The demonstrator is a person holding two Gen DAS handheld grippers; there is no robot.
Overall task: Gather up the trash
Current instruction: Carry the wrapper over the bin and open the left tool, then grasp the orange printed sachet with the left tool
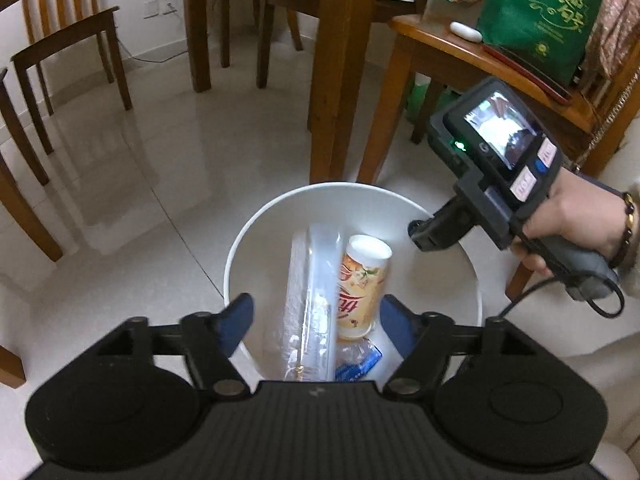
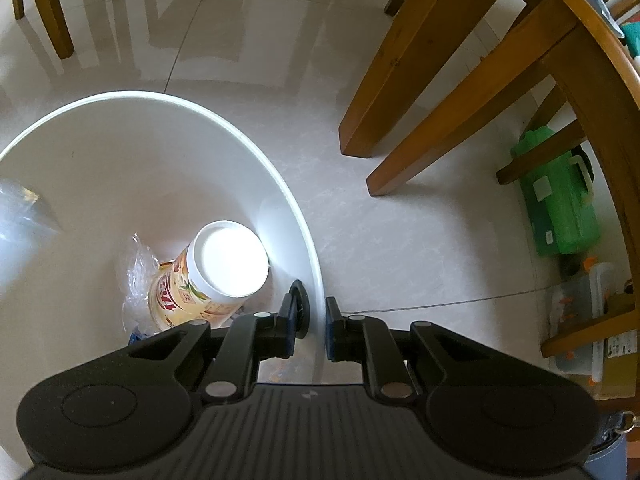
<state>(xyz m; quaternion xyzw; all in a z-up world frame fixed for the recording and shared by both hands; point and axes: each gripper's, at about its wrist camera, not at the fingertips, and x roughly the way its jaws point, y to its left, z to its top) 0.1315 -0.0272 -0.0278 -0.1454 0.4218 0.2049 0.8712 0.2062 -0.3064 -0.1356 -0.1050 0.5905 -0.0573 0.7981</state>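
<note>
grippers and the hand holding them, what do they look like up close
Both are matte black plastic with a ribbed top plate, two round discs, silver pivot pins and linkage arms ending in blue-padded fingers. The left wrist view shows the right gripper from outside: a grey pistol handle, a small lit screen, a green light, pink button labels and a black cable. The hand wears a beaded bracelet and a pale cuff.

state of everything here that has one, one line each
round white plastic bin: upright on the floor, holding trash
printed paper cup: in the bin, upside down, tilted
clear plastic packaging: standing in the bin
left tool: open, empty, above the bin
right tool: shut on the bin's rim
</note>
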